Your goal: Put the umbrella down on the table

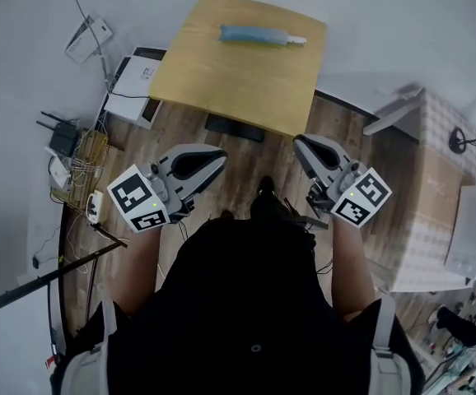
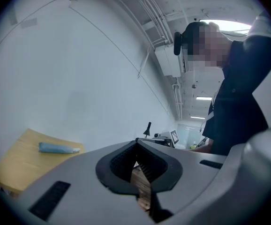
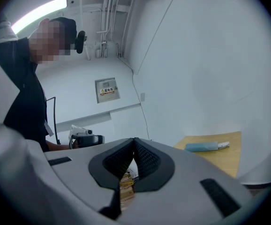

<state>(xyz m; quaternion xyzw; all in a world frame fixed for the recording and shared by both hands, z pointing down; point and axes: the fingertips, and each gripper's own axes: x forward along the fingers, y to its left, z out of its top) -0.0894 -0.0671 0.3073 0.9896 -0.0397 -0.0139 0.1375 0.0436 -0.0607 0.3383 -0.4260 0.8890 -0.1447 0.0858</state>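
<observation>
Dark-clothed torso of the person fills the bottom of the head view, with one bare forearm reaching out on each side. Two grippers are held level in front of it, one per hand, each carrying one cube with square markers. The left gripper has its black-padded jaws pressed together at the tips, with nothing between them. The right gripper is the same, its jaws closed on nothing. Both hang over the wooden floor, short of the table and touching neither it nor each other. Left of them on the floor is a tangle of cables. Beyond the grippers stands one wooden table. On its far part lies the single umbrella, folded, blue with a pale end, flat on the top and well apart from both grippers.
</observation>
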